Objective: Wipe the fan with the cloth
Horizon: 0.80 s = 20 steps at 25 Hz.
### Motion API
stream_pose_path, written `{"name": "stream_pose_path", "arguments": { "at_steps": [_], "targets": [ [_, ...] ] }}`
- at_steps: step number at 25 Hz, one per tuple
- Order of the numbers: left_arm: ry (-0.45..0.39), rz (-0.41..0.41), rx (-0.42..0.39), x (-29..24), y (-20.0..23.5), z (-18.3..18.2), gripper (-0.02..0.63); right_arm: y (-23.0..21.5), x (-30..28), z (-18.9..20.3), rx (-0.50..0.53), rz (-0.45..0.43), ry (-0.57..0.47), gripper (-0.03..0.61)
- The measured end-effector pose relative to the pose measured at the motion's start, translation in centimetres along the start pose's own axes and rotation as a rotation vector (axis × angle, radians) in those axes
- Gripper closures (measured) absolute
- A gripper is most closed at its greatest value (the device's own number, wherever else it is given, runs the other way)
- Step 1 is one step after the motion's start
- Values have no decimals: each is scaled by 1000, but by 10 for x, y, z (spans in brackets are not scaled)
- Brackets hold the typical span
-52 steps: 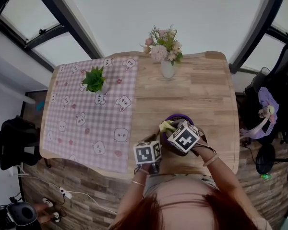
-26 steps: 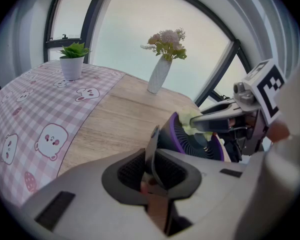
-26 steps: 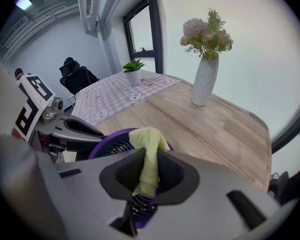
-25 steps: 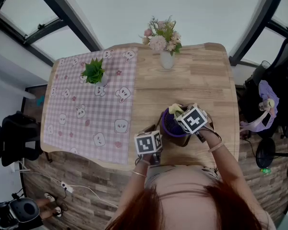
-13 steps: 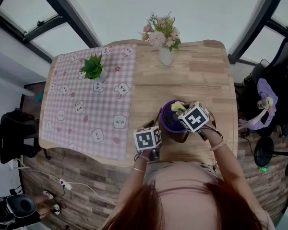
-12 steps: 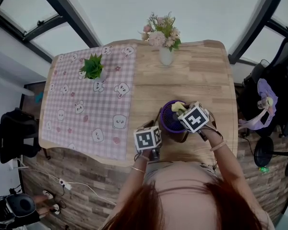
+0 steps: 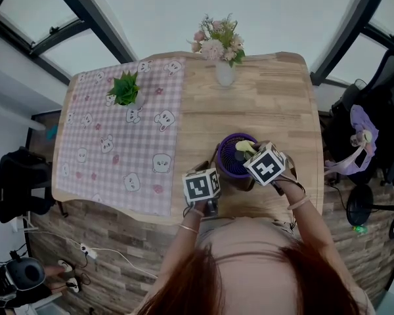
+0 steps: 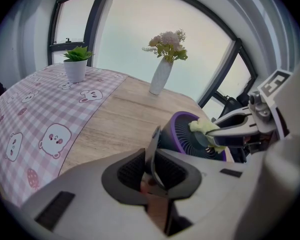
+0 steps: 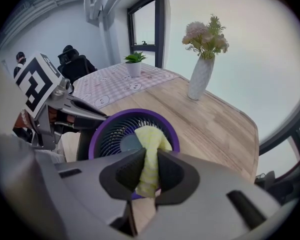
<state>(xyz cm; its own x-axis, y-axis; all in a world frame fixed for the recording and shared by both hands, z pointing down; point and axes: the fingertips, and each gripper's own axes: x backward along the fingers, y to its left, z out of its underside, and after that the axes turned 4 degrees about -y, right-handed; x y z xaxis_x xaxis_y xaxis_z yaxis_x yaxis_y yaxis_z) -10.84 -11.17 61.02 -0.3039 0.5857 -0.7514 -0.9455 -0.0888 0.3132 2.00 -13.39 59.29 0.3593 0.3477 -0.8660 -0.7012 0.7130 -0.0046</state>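
**Right gripper** (image 9: 149, 160): jaws drawn narrow on a fold of the cloth (image 9: 151, 136). The cloth is soft, yellow and nubbly, bunched into a wad, and its free end lies on the grille of the fan (image 9: 112, 134), beside the hub.

**Left gripper** (image 8: 152, 156): jaws pinched on a thin, dark, rigid flat part at the fan's near-left side, apparently its stand. It stays clamped there as a brace.

**Change:** two seconds back the wad sat at the left of the rim; it has since crossed the far edge and come in over the face.

**Judged:** wiping is under way and part of the front is covered — the near arc of the ring is probably outstanding.

**Fan:** round, with a glossy purple plastic ring, a dark radial-slat grille and a grey hub. It faces upward near the front edge of the table (image 7: 276, 110), which is pale, matt wood planks.

**Beyond:** a checked pink tablecloth (image 7: 111, 149), a white vase (image 9: 200, 81) of flowers and a potted plant (image 9: 134, 63).
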Motion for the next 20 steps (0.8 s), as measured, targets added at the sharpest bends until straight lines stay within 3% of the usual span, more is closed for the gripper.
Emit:
{"name": "stream_pose_path", "arguments": {
  "at_steps": [20],
  "targets": [
    [-8,-27,-1,1,1,-1,554,18,10,17,37,-20,59,518]
  ]
}}
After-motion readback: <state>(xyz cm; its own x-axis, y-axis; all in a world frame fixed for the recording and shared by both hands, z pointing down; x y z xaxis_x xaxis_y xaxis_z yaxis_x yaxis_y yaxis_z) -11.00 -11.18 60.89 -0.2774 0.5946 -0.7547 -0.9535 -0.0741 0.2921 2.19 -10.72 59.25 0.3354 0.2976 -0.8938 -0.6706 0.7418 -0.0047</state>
